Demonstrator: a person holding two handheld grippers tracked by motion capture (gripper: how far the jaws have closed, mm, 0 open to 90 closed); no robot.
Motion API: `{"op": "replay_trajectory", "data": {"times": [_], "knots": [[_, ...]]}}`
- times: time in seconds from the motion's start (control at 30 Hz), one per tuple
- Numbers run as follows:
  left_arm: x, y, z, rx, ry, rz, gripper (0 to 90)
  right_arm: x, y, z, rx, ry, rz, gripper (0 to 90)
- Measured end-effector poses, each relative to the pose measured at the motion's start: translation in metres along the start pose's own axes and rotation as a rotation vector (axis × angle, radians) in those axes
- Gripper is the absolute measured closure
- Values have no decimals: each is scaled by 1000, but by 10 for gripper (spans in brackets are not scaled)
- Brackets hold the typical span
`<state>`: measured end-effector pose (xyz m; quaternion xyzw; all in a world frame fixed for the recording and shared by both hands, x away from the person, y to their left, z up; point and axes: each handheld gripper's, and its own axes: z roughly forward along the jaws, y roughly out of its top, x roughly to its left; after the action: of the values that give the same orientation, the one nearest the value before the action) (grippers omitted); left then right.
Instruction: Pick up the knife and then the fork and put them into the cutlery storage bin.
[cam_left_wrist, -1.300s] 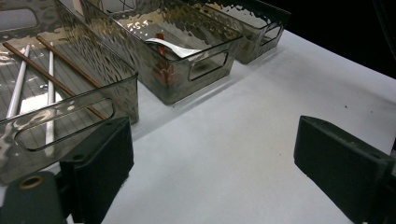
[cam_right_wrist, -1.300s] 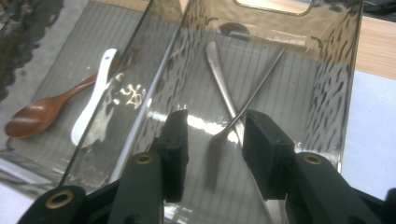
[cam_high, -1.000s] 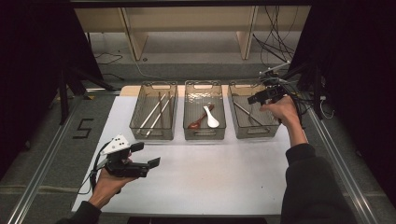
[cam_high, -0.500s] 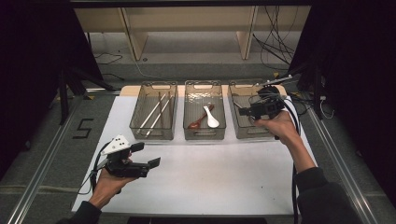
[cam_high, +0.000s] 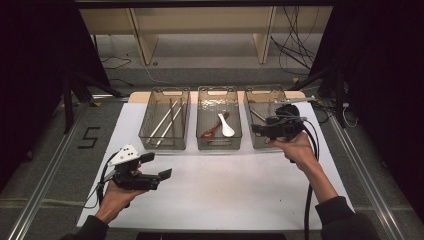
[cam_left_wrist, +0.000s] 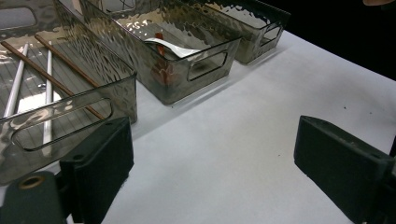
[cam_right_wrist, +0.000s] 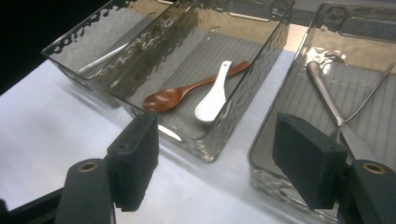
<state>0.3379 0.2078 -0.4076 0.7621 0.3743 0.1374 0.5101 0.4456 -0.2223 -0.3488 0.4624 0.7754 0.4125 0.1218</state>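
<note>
Three clear bins sit in a row at the table's (cam_high: 220, 200) far edge. Left bin (cam_high: 165, 120): chopsticks (cam_high: 167, 120). Middle bin (cam_high: 219, 119): wooden spoon (cam_right_wrist: 187, 91), white spoon (cam_right_wrist: 212, 100). Right bin (cam_high: 262, 120): metal utensils (cam_right_wrist: 334, 112). Everything appears sorted; nothing lies loose. Left gripper (cam_high: 157, 172) hovers near-left, open, empty. Right gripper (cam_high: 260, 129) hangs over the right bin, open, empty.

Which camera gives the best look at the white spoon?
The right gripper view: the white spoon lies close and whole beside the brown spoon. The high view shows it small; in the left gripper view the bin wall hides most of it.
</note>
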Motion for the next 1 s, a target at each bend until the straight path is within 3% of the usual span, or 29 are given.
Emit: {"op": "replay_trajectory", "data": {"times": [0.7, 1.0], "knots": [[-1, 0, 2, 3, -10, -8, 113, 11, -46, -13, -90, 61, 2, 247], [-2, 0, 2, 15, -21, 1, 112, 19, -63, -16, -113, 81, -26, 241]]}}
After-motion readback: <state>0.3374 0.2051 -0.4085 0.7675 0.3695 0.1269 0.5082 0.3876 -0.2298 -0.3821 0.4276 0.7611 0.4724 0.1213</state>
